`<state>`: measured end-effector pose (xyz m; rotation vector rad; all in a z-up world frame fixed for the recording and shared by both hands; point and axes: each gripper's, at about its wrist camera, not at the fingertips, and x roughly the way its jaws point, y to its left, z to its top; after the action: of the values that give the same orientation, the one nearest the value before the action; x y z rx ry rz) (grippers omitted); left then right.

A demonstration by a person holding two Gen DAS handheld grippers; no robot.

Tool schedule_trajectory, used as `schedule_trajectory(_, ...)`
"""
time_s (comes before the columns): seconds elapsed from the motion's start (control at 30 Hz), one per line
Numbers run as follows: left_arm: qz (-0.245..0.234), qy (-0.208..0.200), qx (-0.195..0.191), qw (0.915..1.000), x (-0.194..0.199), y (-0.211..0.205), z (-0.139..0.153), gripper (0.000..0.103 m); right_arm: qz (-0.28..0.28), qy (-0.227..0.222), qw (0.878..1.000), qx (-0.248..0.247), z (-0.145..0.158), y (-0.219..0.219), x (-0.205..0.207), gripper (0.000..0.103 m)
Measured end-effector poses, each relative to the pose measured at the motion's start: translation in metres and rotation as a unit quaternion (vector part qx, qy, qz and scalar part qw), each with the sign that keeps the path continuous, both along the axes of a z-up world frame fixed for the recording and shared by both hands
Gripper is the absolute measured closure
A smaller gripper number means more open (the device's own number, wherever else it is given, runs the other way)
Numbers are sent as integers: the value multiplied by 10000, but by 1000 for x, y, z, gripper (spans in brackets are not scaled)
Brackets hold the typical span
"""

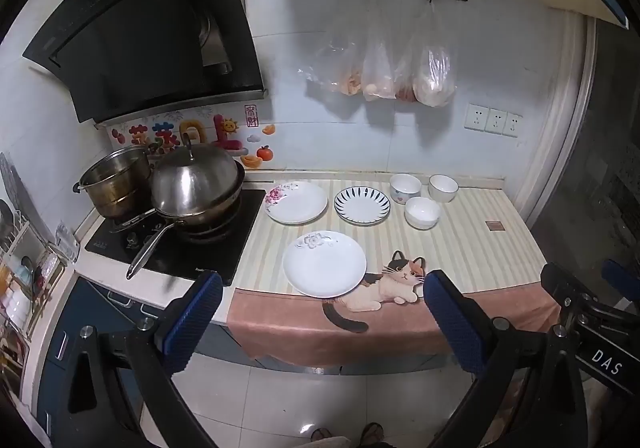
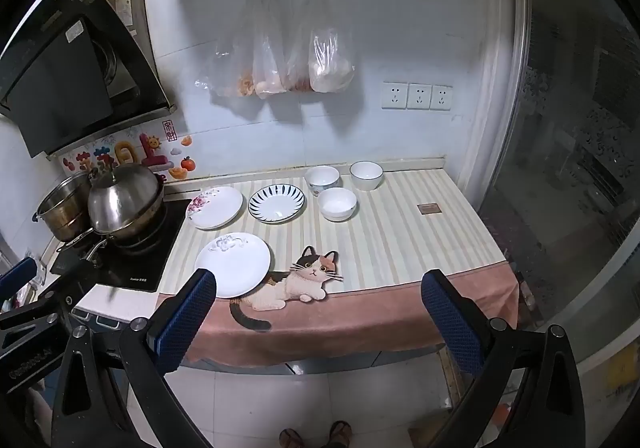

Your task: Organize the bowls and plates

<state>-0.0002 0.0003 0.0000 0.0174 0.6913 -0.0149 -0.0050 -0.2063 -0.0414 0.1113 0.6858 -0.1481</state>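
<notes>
On the striped counter mat lie three plates: a white plate with a grey flower (image 1: 324,263) (image 2: 233,264) near the front, a pink-flowered plate (image 1: 296,202) (image 2: 215,206) behind it, and a blue-striped plate (image 1: 362,205) (image 2: 276,204) beside that one. Three white bowls (image 1: 422,212) (image 2: 337,203) stand in a cluster at the back right. My left gripper (image 1: 322,280) hangs open in front of the counter, well short of the dishes. My right gripper (image 2: 320,278) is open too, held apart from everything; its frame shows at the right edge of the left wrist view (image 1: 592,312).
A lidded steel wok (image 1: 196,188) with a long handle and a steel pot (image 1: 114,180) sit on the black stove (image 2: 132,260) at the left. Plastic bags (image 2: 296,60) hang on the wall above the counter. Glass door at right (image 2: 580,168). A person's sandalled feet (image 2: 316,436) stand on the tiled floor.
</notes>
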Motion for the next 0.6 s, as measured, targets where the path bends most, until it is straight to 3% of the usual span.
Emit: schedule_trajectory(0.6,-24,24,-123,9999,1,1,7,0,2,3,10000,-15,2,-1,0,0)
